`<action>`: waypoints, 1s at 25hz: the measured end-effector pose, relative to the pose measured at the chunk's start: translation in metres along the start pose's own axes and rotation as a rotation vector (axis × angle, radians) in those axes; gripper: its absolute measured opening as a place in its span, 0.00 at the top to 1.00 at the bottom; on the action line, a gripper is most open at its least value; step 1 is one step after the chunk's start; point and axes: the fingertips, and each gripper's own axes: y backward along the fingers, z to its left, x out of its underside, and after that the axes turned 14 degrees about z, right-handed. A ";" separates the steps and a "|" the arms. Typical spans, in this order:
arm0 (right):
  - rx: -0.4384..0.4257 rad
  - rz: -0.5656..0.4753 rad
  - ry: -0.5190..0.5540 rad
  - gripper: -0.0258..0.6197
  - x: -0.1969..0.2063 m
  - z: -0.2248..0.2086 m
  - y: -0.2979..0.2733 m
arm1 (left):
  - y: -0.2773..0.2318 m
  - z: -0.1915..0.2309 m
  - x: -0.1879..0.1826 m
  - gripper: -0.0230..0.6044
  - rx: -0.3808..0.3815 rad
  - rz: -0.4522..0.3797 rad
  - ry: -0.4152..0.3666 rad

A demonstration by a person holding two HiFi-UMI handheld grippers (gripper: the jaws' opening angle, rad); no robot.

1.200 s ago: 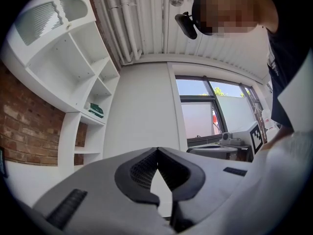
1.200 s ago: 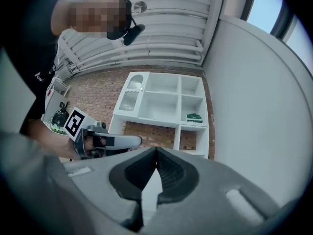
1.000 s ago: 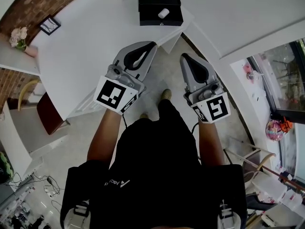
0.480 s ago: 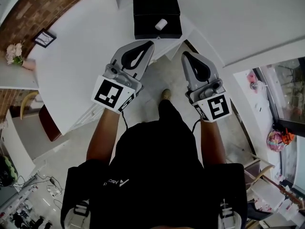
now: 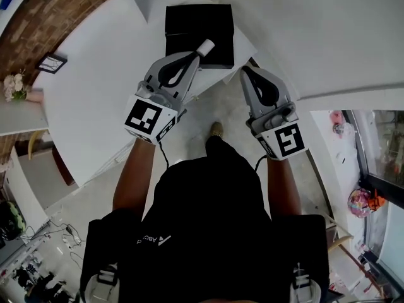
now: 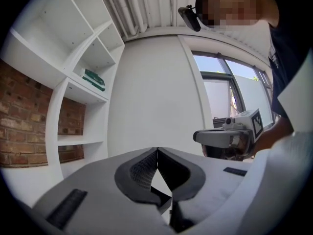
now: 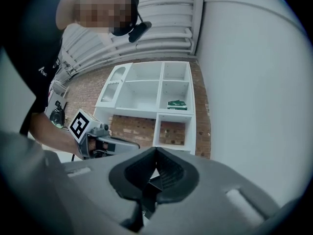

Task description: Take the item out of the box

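A black box point(image 5: 199, 24) stands on the white table point(image 5: 101, 87) near its front corner. A small white cylinder-shaped item point(image 5: 205, 47) lies in the box's near part. My left gripper point(image 5: 194, 57) is shut and holds nothing, its tip over the box's near edge right beside the item. My right gripper point(image 5: 245, 72) is shut and holds nothing too, hanging over the floor just right of the table corner, short of the box. Both gripper views look up and away from the box: shut jaws of the left gripper point(image 6: 157, 151) and of the right gripper point(image 7: 156, 151) show against wall and shelves.
A framed picture point(image 5: 50, 62) and flowers point(image 5: 14, 84) sit at the table's far left by a brick wall. White shelves hold a green book point(image 7: 176, 104). A curved white counter point(image 5: 328, 36) runs at the right. My foot point(image 5: 216, 129) is on the floor between the grippers.
Both grippers have come closer to the box. The left gripper's tip now reaches the box's near edge beside the white item; both stay shut.
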 end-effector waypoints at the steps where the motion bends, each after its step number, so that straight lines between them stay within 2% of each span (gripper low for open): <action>1: -0.007 0.010 -0.002 0.96 0.004 -0.009 -0.004 | -0.012 0.006 0.004 0.97 -0.010 0.025 0.006; 4: -0.033 0.035 -0.013 0.96 0.014 -0.034 -0.016 | -0.047 0.021 0.020 0.96 -0.032 0.098 0.019; 9: -0.081 0.009 -0.004 0.96 0.022 -0.069 -0.026 | -0.095 0.041 0.048 0.95 -0.093 0.243 0.036; 11: -0.091 0.009 -0.005 0.96 0.025 -0.081 -0.030 | -0.111 0.047 0.060 0.90 -0.106 0.310 0.039; 14: -0.096 0.015 -0.011 0.96 0.029 -0.094 -0.033 | -0.130 0.051 0.080 0.79 -0.097 0.426 0.031; 25: -0.069 0.011 -0.066 0.96 0.033 -0.115 -0.042 | -0.173 0.065 0.157 0.65 -0.034 0.835 0.008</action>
